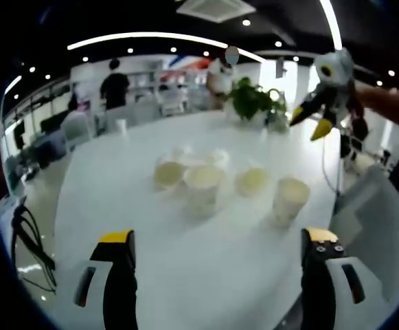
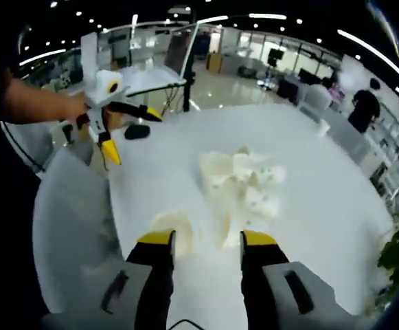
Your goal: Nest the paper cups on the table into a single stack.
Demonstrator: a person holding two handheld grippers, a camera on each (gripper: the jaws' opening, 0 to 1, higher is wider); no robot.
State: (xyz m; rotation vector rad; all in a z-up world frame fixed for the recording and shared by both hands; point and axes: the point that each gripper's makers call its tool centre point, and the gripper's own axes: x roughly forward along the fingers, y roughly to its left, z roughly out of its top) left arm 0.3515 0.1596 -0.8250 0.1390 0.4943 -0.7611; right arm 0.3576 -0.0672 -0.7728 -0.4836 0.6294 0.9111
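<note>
A cluster of pale cream paper cups stands upright, mouths up, near the middle of the round white desk, and none of them is gripped yet. In the left gripper view the left claw is released, its two yellow-tipped black jaws spread wide with nothing between them, hanging back over the near part of the desk; the cups lie straight ahead of it and well apart, with one separate cream paper cup standing off to the right end of the group, nearest the right-hand jaw. The right claw is also released and empty, its jaws set closer together, and in the right gripper view it sits much nearer the work: a single cream cup stands just beside its left jaw, and the bunched cups rise directly beyond its tips. The other claw shows in each view, held off to one side above the desk edge. My reading is that stacking has barely begun, since the cups look loose rather than nested, though glare blurs their rims. The right claw appears the better placed for the first pick, because the cup axes are vertical and it approaches from above and behind. A green potted plant stands at the far edge.
</note>
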